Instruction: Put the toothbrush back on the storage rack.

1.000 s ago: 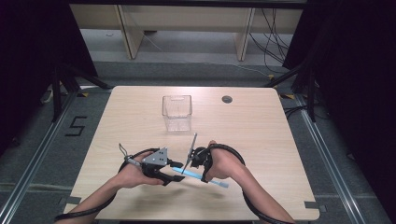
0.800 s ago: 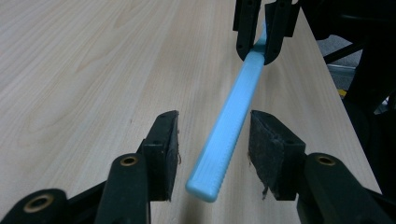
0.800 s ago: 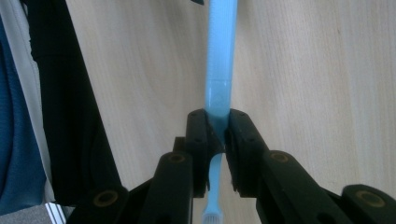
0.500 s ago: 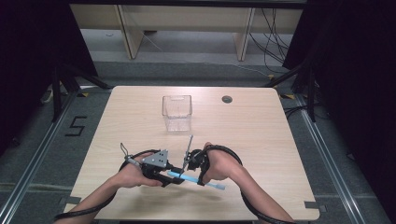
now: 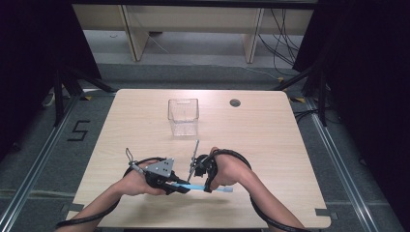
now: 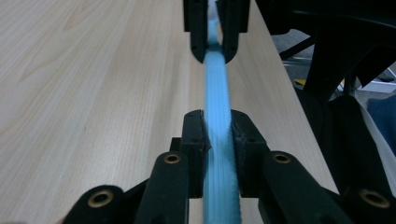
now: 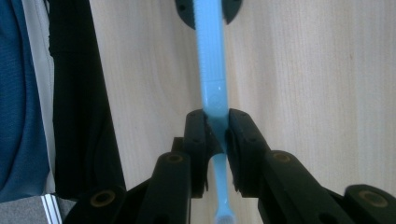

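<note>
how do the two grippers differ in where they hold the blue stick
The left gripper clamps the blue stick's wide ribbed part; the right gripper clamps where it narrows to a thin stem. The left gripper carries a grey plate; the right's top is black. Both are shut on it, above the table.

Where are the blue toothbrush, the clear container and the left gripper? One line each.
blue toothbrush (image 6: 217,79), left gripper view, ribbed handle.
clear container (image 5: 183,116), high view, front wall.
left gripper (image 6: 218,135), left gripper view, between its fingertips.

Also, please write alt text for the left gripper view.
A light blue ribbed handle is clamped between the left gripper's two black jaws and runs ahead into the right gripper, which also grips it, above a wooden table.
</note>
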Demonstrator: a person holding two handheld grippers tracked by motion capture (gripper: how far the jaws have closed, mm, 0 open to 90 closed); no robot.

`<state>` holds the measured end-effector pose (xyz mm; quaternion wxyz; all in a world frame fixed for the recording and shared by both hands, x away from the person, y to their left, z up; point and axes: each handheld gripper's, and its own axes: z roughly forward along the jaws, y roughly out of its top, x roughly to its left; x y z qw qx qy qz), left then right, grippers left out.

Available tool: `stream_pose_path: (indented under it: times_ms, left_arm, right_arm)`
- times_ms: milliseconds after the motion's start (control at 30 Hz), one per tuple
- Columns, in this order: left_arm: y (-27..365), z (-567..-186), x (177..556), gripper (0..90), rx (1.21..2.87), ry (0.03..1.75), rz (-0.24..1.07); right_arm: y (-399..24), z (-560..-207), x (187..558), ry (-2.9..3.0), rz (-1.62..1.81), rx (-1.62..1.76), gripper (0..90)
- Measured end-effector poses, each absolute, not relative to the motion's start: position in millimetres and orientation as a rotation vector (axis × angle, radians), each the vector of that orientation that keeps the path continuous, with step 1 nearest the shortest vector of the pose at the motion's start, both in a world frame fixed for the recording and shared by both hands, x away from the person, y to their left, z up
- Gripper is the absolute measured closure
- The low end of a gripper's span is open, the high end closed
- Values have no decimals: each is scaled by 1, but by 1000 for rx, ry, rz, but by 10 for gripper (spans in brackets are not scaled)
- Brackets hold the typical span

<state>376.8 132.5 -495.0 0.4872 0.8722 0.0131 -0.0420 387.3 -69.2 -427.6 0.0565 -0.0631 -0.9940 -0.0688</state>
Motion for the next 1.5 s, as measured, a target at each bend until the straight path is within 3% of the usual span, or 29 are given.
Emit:
stream_pose_path:
  times_ms: [367,800,1133,1500]
  left_arm:
    - [137,-491,379,778,2076,94,-43]
    - [151,-495,382,779,2013,266,114]
    - [163,-493,380,779,1874,432,273]
    - [172,-488,376,779,1738,538,367]
  right_arm:
    - [-74,-414,386,-3018,-261,-422,672]
    - [-97,-399,390,-2961,-758,-801,571]
    - [-116,-410,386,-2810,-1073,-1091,527]
    - [-123,-451,378,-2633,-1528,-1228,514]
